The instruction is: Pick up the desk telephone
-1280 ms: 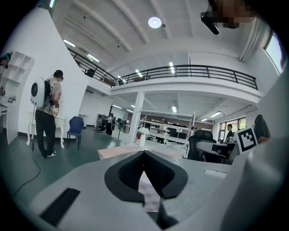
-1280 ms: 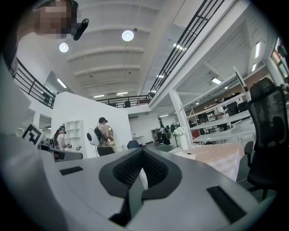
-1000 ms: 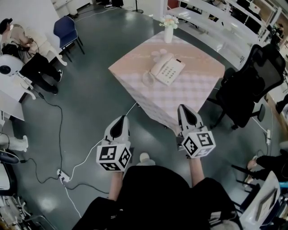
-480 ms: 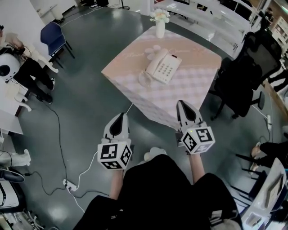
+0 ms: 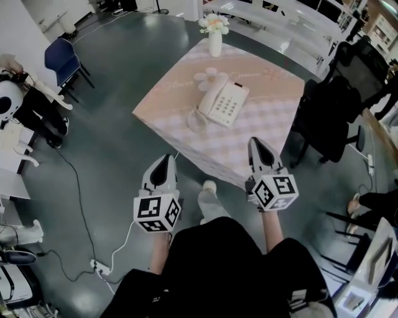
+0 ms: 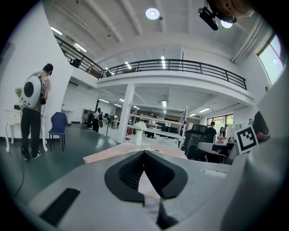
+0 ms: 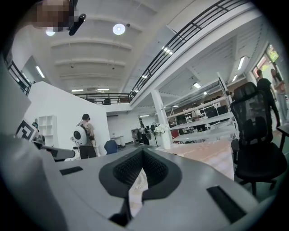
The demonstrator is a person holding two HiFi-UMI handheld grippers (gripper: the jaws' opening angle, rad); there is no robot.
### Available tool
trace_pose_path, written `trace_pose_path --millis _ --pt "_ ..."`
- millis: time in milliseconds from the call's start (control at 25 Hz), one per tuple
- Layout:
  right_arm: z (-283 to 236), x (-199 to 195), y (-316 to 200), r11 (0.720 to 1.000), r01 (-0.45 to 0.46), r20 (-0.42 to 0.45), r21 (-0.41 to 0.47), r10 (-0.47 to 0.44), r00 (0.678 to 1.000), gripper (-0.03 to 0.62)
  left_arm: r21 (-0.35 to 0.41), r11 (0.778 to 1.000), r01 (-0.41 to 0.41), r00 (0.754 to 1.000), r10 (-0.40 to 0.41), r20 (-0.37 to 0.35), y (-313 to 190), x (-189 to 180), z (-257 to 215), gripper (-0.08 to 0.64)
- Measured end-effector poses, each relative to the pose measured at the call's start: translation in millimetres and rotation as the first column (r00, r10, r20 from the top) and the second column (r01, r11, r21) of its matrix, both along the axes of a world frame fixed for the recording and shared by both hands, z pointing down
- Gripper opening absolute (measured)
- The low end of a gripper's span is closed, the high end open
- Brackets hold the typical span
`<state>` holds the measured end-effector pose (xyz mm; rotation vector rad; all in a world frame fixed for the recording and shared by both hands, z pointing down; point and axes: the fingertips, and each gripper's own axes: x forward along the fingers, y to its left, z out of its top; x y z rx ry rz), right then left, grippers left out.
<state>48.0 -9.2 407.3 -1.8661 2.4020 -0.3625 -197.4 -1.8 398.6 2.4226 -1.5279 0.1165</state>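
While the left gripper [image 5: 164, 163] and right gripper [image 5: 257, 144] are hanging shut and empty by the near edge of the desk [image 5: 273, 133], the telephone [image 5: 222, 104] is sitting mid-desk, well apart. The approach looks unfinished, and next they need opening over it.

A round ceiling lamp [image 6: 152, 13] high above my left hand-held gripper [image 6: 144, 153] lights the hall brightly and evenly, so shadows are faint. The floor [image 5: 112, 155] ahead of it carries soft glare patches. Both gripper views bulge and go black at the corners, and my jaws nearest the lens look soft.
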Motion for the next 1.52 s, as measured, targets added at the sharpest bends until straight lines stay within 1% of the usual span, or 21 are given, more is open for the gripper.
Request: trace_pose_path --millis 160,440,720,880,1080,1280,1400,1520 --pt "6.0 8.7 -34.5 0.999 -0.029 -0.003 -0.016 0.029 1.0 -0.008 -0.011 1.0 -0.014 1.0 0.014 -0.01 -39.7 1.3 3.8 -0.002" --pt "16.9 27.5 -92.8 0.995 -0.086 0.005 -0.054 0.086 0.996 -0.008 -0.039 0.998 -0.056 0.998 0.056 -0.006 -107.5 15.6 12.1 -0.002" --pt "29.6 50.4 -141.1 0.985 -0.142 0.056 -0.096 0.148 0.987 -0.008 -0.064 0.992 -0.111 0.994 0.111 -0.009 -167.4 39.9 19.2 -0.002" --pt "37.6 59.1 -157.7 0.981 -0.149 0.085 -0.121 0.16 0.983 -0.008 -0.086 0.986 -0.142 0.99 0.14 -0.023 -194.3 54.1 26.7 -0.002" --pt "52.9 71.5 -172.2 0.973 -0.174 0.158 -0.151 0.197 0.968 -0.008 -0.125 0.97 -0.209 0.978 0.209 -0.015 -219.5 76.7 44.5 -0.002" --pt "69.4 73.7 -182.6 0.961 -0.184 0.181 -0.207 0.222 0.958 -0.008 -0.168 0.95 -0.264 0.964 0.267 -0.007 -244.1 93.0 58.4 -0.002" --pt "76.9 75.3 -189.6 0.952 -0.19 0.201 -0.241 0.241 0.95 -0.008 -0.205 0.932 -0.297 0.953 0.302 -0.008 -260.6 102.6 67.5 -0.002" --pt "83.8 74.9 -197.3 0.94 -0.2 0.21 -0.278 0.262 0.942 -0.008 -0.259 0.907 -0.333 0.941 0.339 -0.023 -276.9 112.0 79.9 -0.002"
